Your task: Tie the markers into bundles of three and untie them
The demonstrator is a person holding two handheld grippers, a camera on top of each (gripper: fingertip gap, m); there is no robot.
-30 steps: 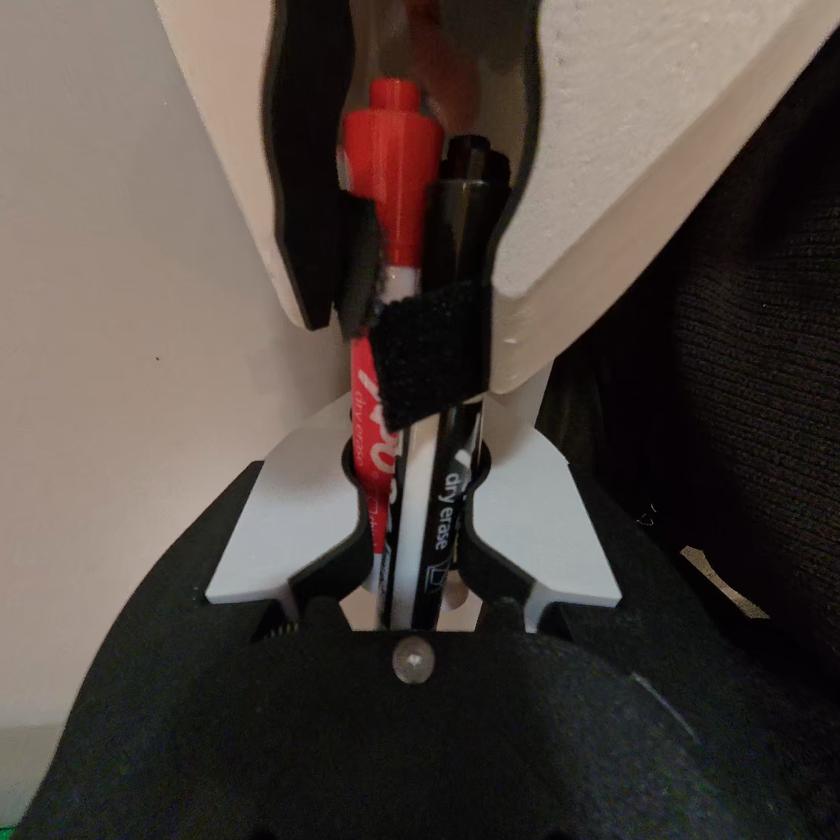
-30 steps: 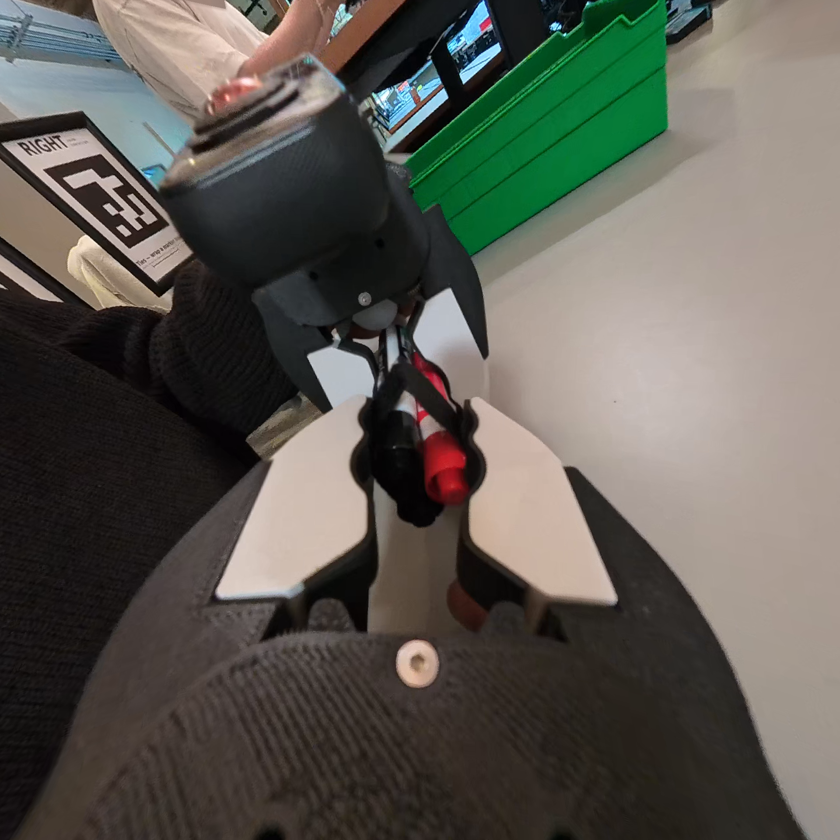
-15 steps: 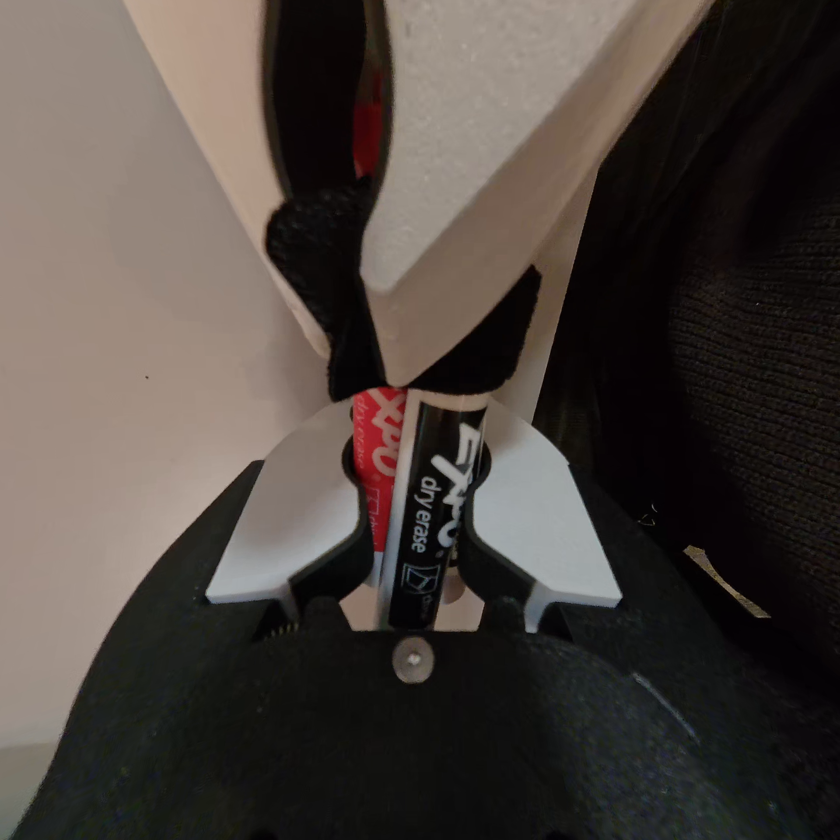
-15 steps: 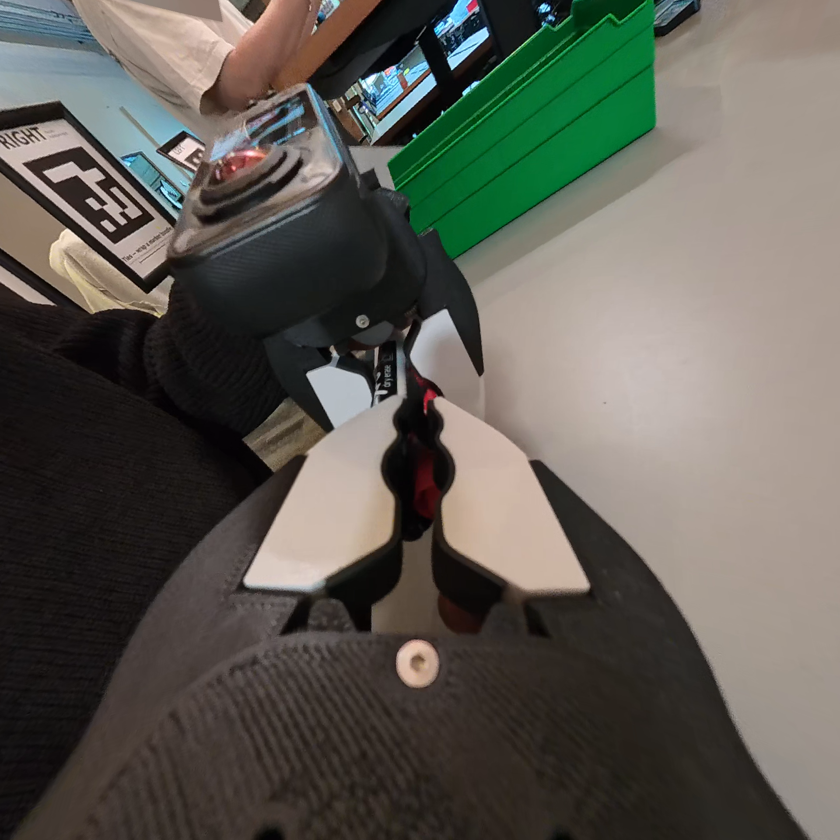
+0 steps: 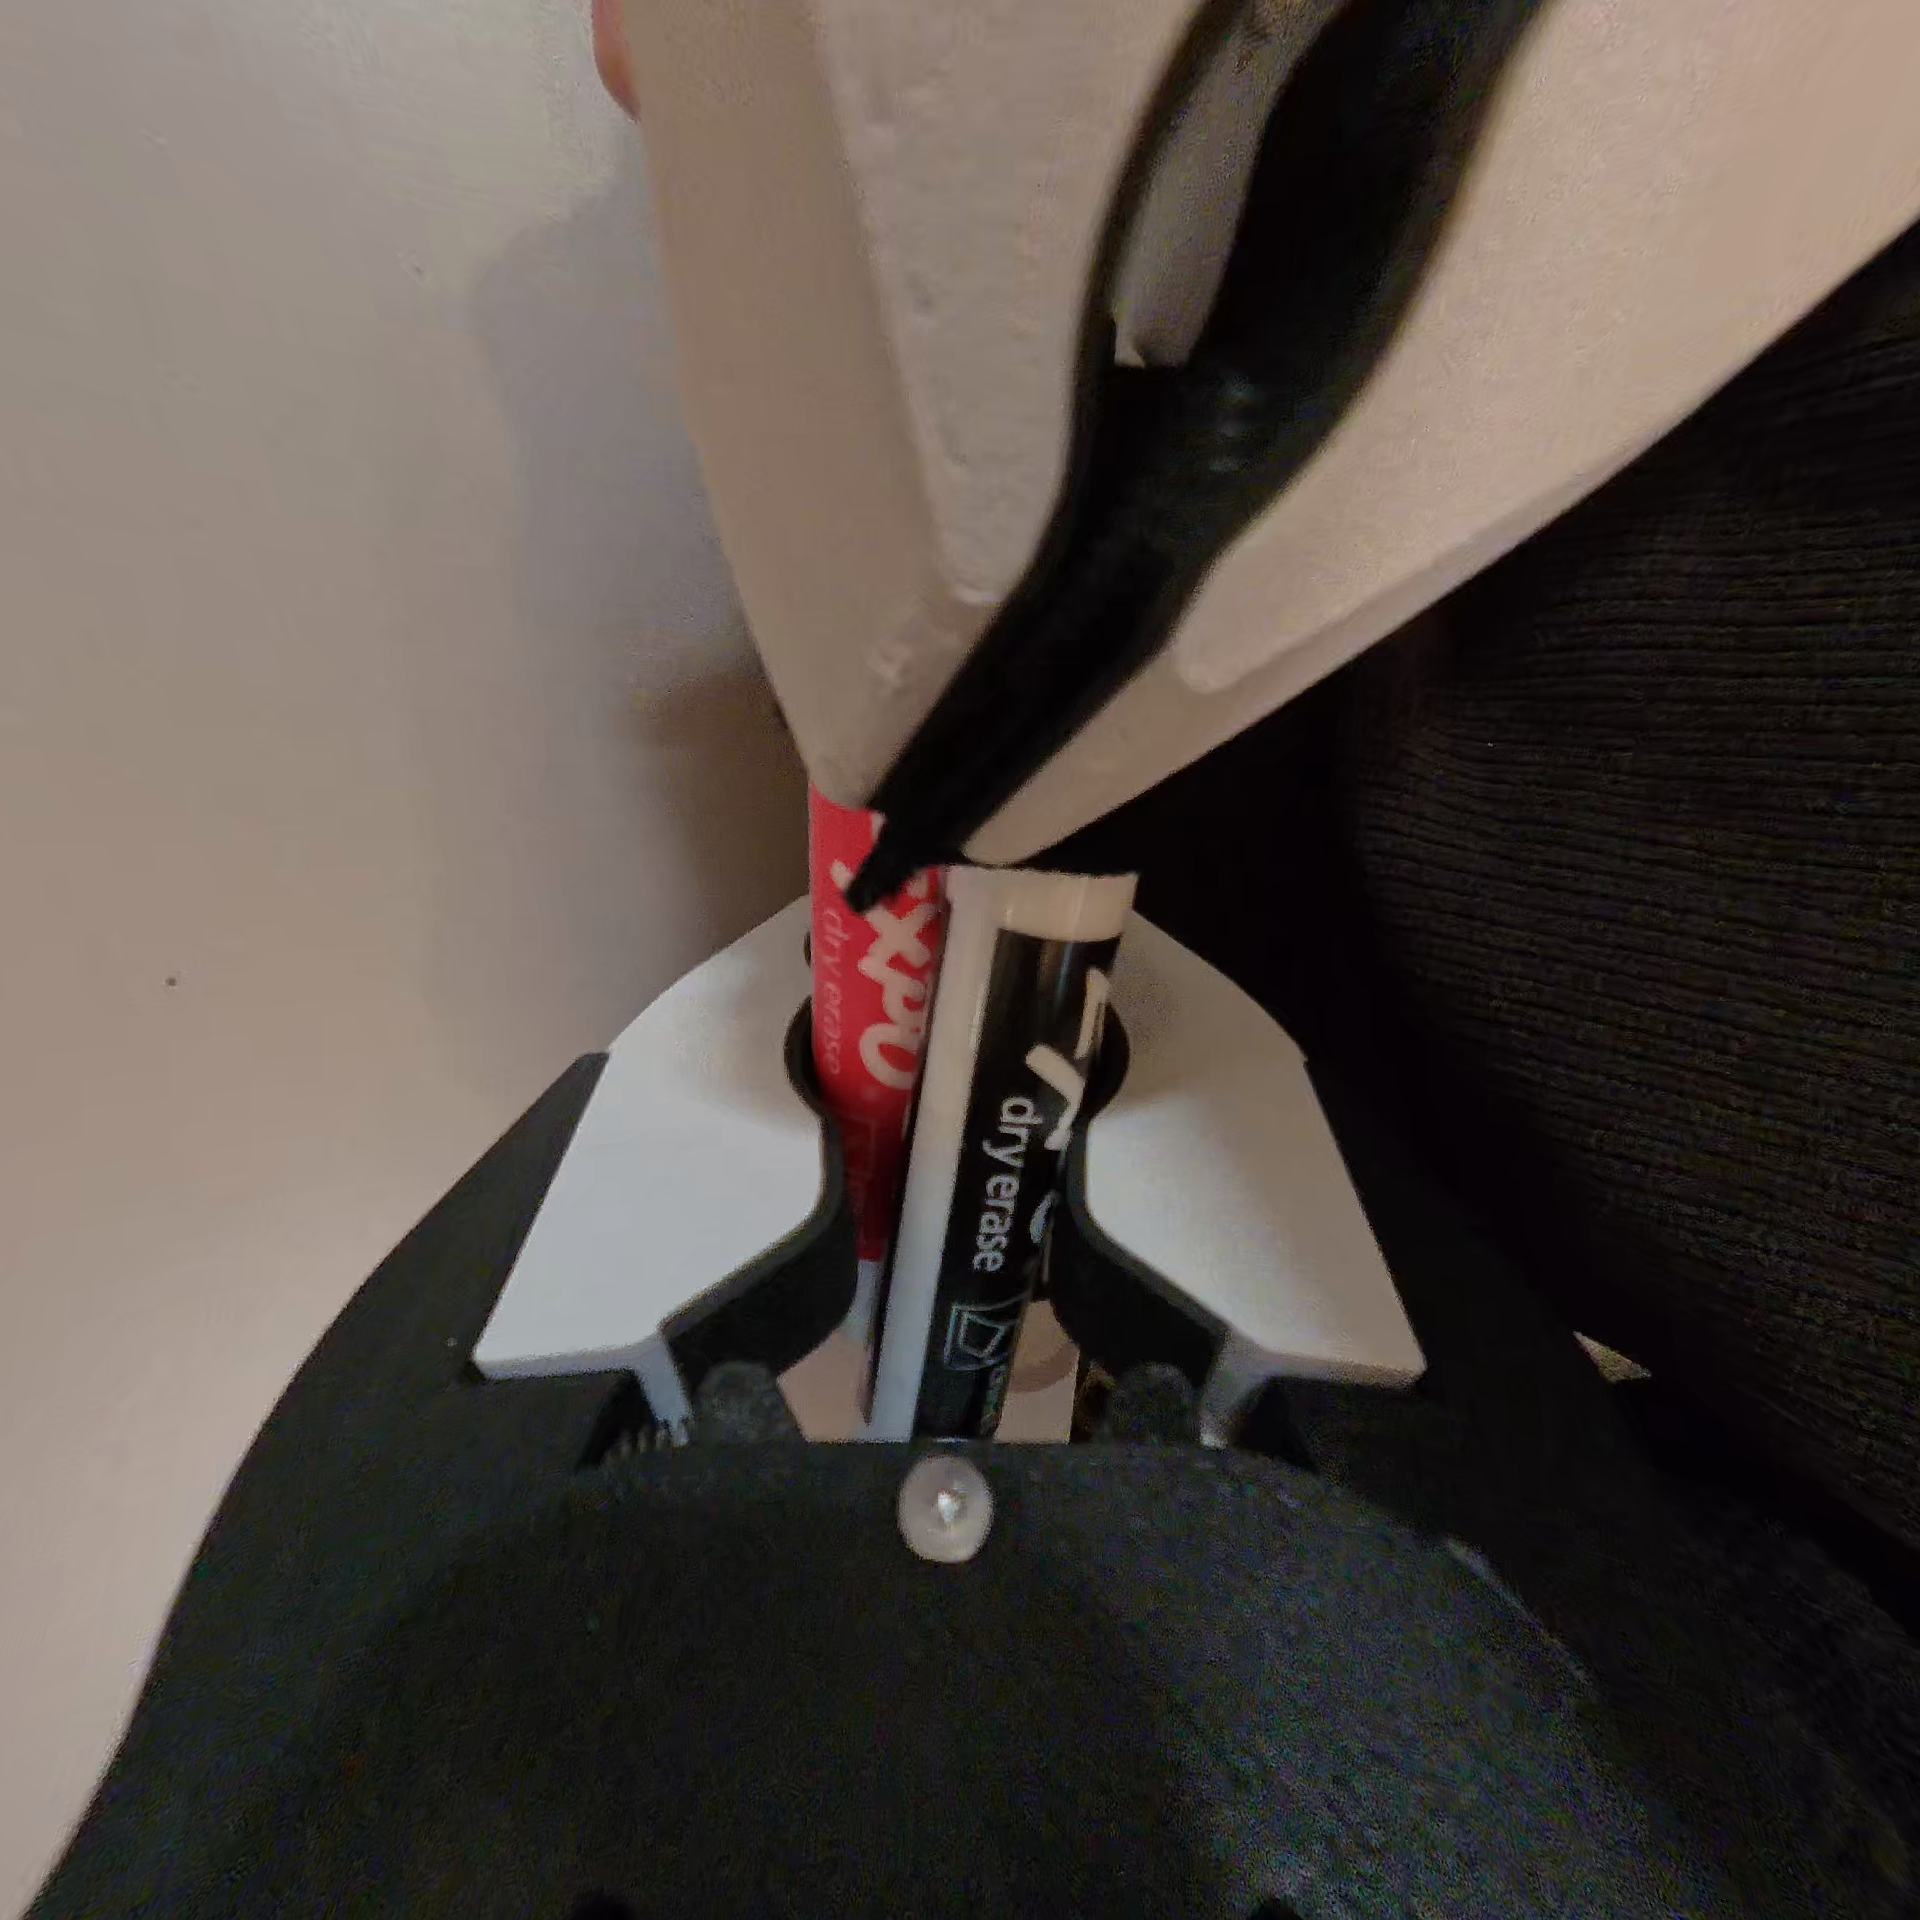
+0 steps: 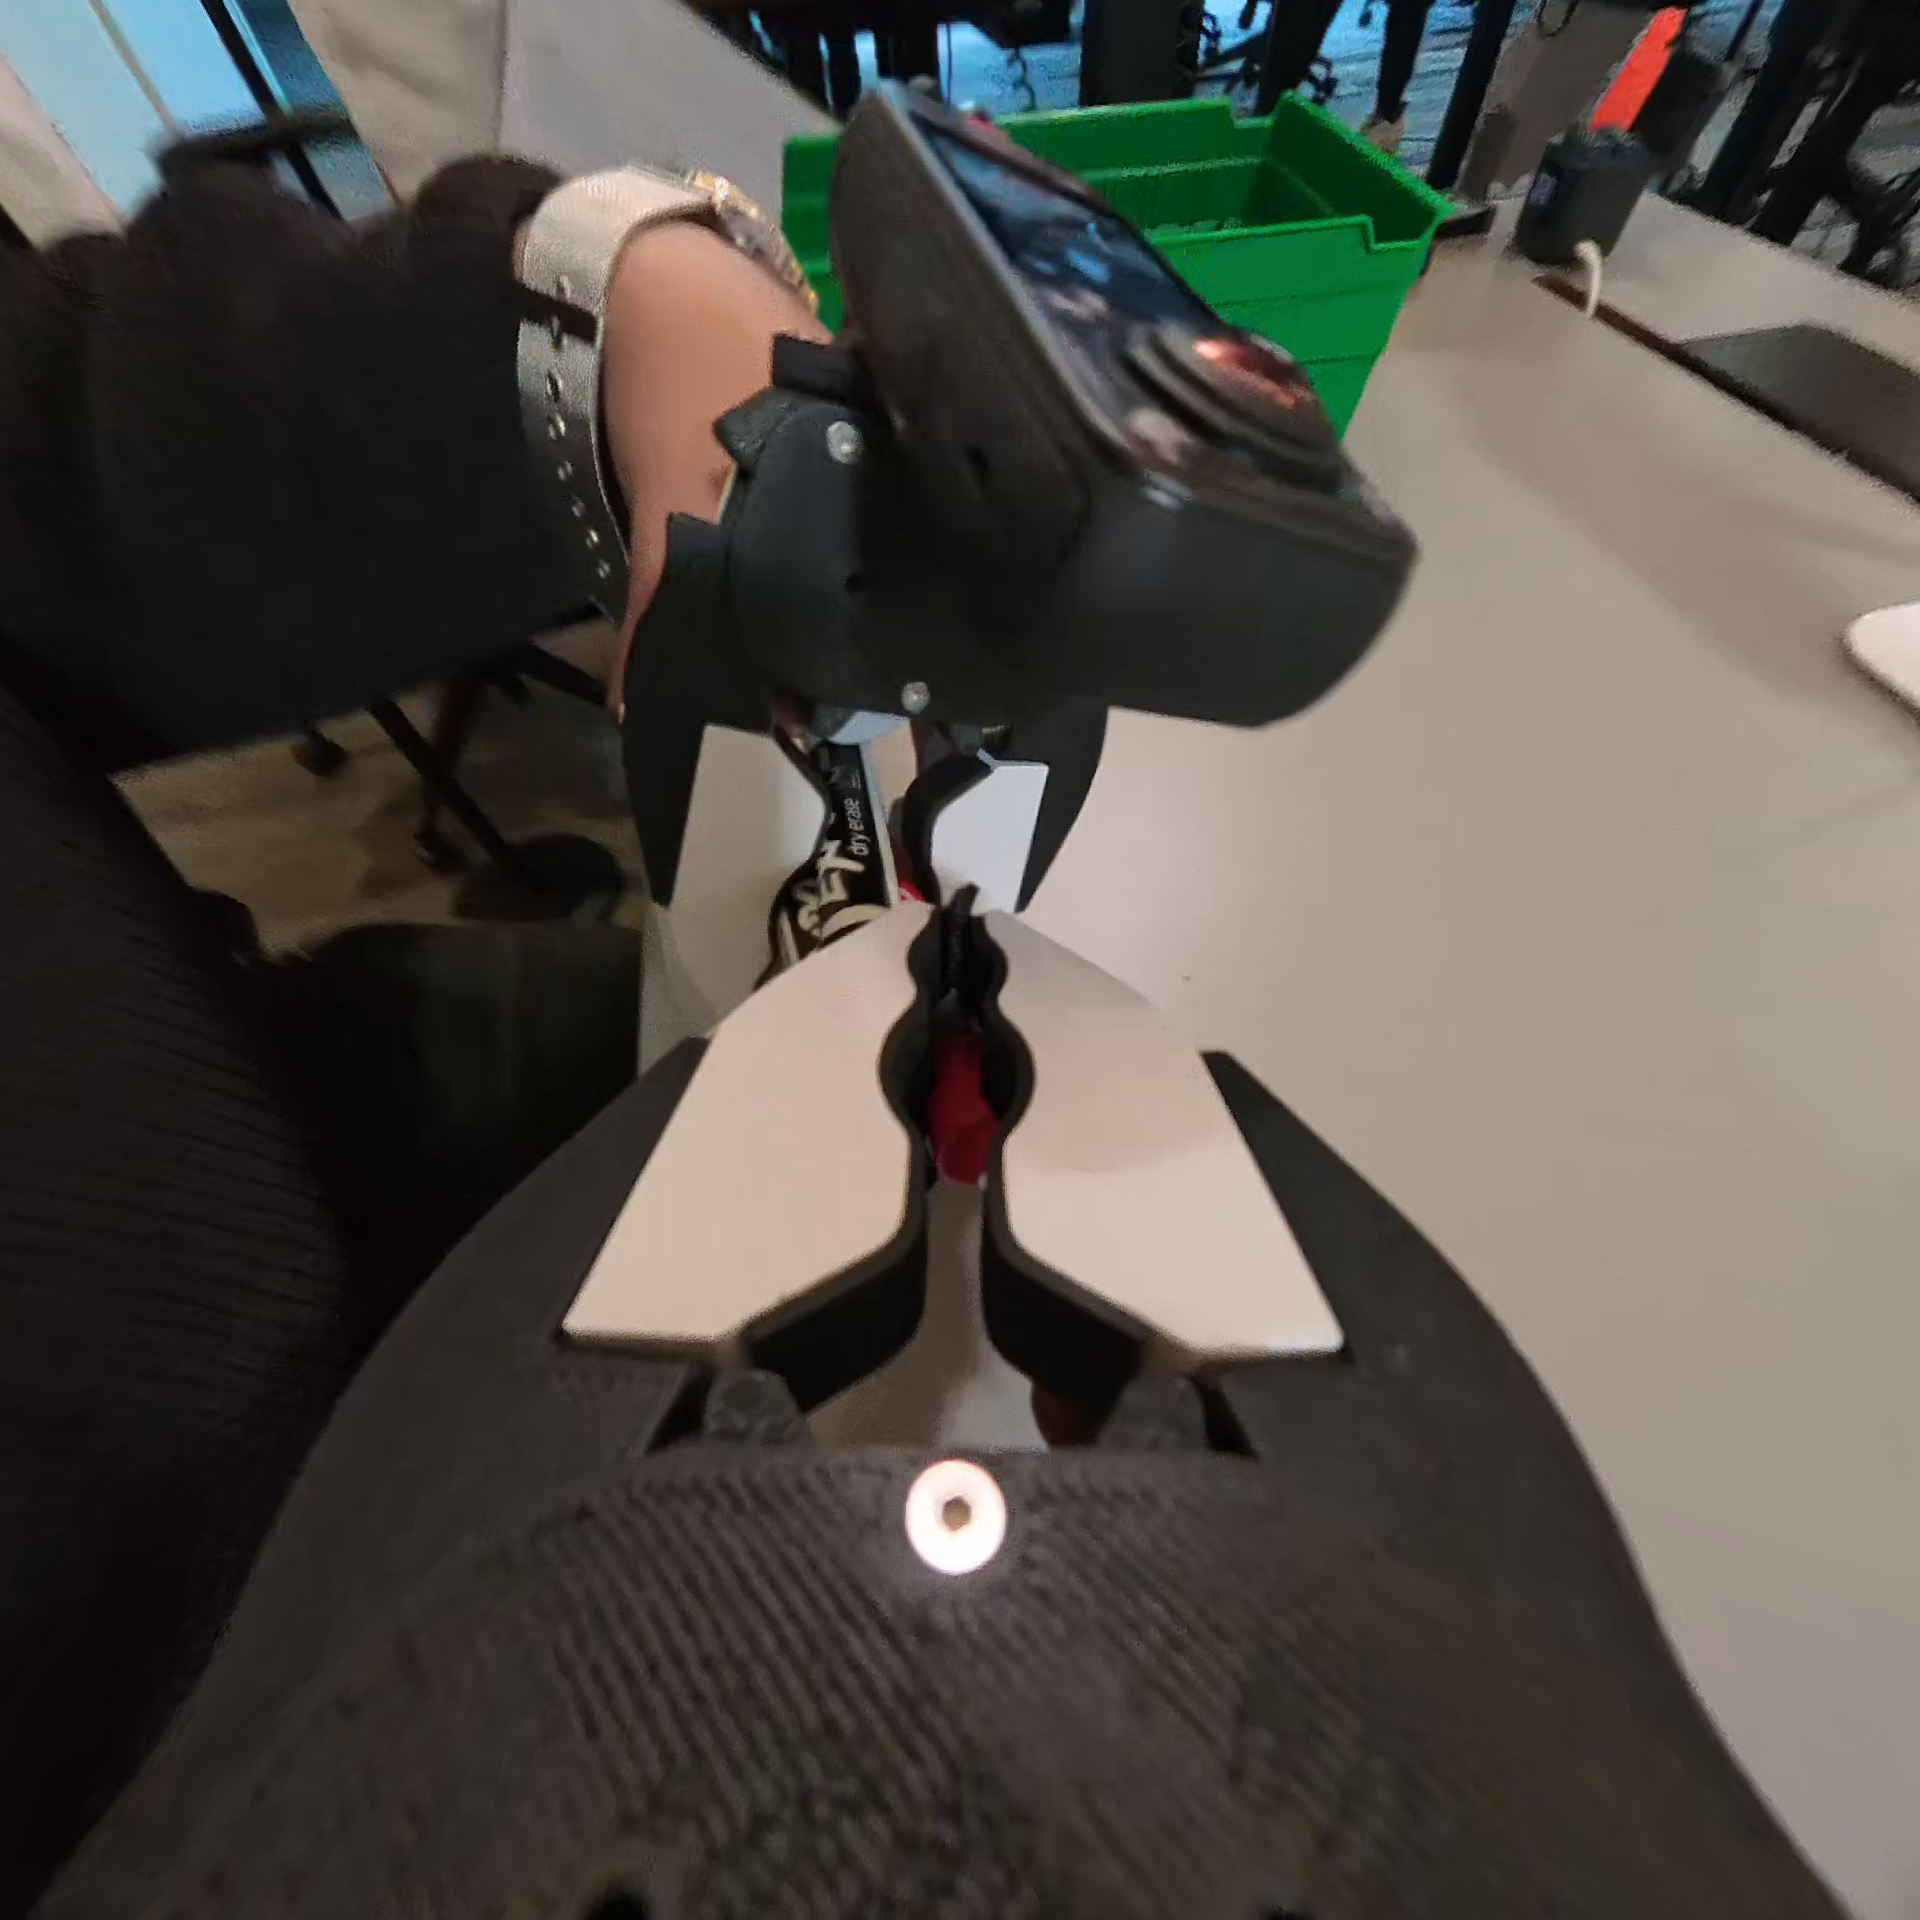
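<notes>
Markers, bundled: red marker (image 5: pixel 868 997) and black marker (image 5: pixel 1023 1132) lie side by side between the fingers of the left gripper (image 5: pixel 961 1049), which is clamped on their barrels. A third marker cannot be made out in either view.

Strap: black strap (image 5: pixel 1039 748), seen a second ago wrapped around the barrels with its flap standing proud, now runs as a taut band from the bundle up into the right gripper (image 6: pixel 951 961), which has closed down onto it and pinches it at the tips. Red cap (image 6: pixel 958 1107) shows in the hollow behind those tips.

Position: right gripper has swung across the bundle's cap end; left gripper has turned, its camera body now broadside in the right wrist view. Bundle is held in the air over the pale table (image 6: pixel 1558 935), at the near edge.

Background: green crate (image 6: pixel 1299 223) well apart at the table's far side.

Assessment: strap end is caught and under tension, so peeling it free looks to be the step in hand. Risk: markers slipping from the left grip as the strap pulls.
</notes>
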